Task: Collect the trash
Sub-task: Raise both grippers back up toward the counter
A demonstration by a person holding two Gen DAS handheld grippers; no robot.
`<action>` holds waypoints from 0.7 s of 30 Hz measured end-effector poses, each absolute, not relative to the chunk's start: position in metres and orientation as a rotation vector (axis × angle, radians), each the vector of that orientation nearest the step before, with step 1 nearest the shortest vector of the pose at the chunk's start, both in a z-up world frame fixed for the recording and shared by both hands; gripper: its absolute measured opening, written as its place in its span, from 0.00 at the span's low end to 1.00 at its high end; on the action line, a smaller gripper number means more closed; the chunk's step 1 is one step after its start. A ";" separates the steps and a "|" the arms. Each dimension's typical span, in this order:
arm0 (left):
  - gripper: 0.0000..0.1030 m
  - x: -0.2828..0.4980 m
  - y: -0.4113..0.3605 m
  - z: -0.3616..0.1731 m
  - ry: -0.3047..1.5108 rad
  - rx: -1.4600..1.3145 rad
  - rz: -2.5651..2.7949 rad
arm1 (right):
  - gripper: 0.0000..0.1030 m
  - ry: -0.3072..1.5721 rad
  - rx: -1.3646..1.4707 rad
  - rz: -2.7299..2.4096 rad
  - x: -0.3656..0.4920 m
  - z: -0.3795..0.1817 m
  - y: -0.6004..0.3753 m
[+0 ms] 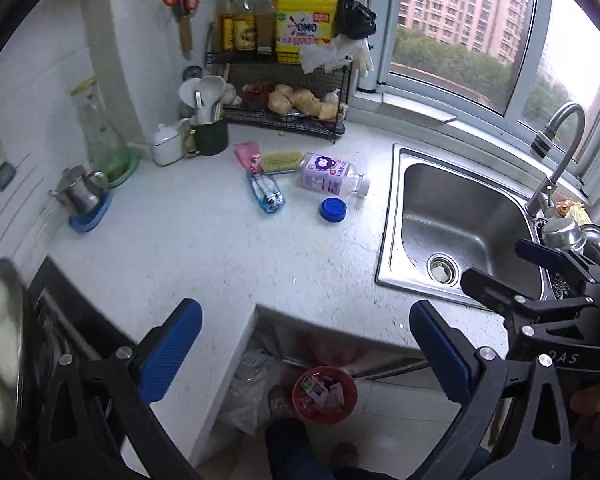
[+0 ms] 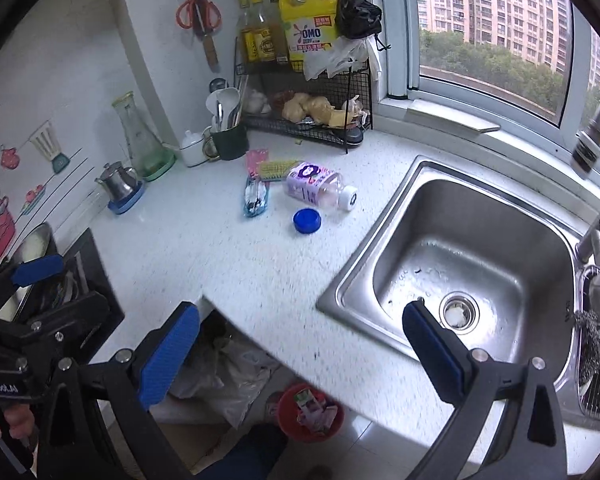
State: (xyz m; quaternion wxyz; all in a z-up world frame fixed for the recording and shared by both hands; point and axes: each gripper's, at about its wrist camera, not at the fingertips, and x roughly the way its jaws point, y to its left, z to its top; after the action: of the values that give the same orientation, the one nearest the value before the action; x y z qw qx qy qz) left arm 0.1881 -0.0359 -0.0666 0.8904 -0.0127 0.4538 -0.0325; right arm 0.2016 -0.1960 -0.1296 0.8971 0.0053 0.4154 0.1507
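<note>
Both grippers, left (image 1: 306, 354) and right (image 2: 300, 354), hover jaws apart.

We hold the right gripper (image 2: 300, 352) above the front edge of the white speckled table (image 2: 228, 264), its blue-padded jaws spread wide with nothing between them. At the far left the left gripper (image 2: 40, 276) shows over the stove. On the table lie a pink-labelled plastic bottle (image 2: 318, 188) on its side, a blue lid (image 2: 307, 220) just before it, a blue wrapper (image 2: 255, 197), a pink packet (image 2: 256, 159) and a yellow brush (image 2: 275, 169) touching the bottle. To the right sits the steel sink (image 2: 460, 256). Below the table edge, on the floor, stands a red bin (image 2: 310, 412) holding packets, beside a clear plastic bag (image 2: 228, 380).
</note>
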 end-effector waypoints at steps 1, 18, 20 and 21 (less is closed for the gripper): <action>1.00 0.197 -0.034 -0.068 0.950 -0.021 -0.081 | 0.98 0.860 0.012 0.306 0.208 -0.129 -0.193; 1.00 0.349 0.012 -0.136 1.139 0.022 -0.234 | 0.98 1.033 0.032 0.169 0.324 -0.168 -0.147; 1.00 0.365 0.016 -0.149 1.172 0.016 -0.253 | 0.98 1.058 0.036 0.164 0.336 -0.175 -0.144; 1.00 0.373 0.019 -0.157 1.193 0.010 -0.266 | 0.98 1.076 0.036 0.158 0.343 -0.181 -0.142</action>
State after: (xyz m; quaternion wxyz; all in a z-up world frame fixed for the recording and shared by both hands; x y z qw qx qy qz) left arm 0.3728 0.0189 -0.1568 0.8191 0.0048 0.5599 -0.1247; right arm 0.3432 -0.1418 -0.1811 0.8556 0.0169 0.5118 0.0752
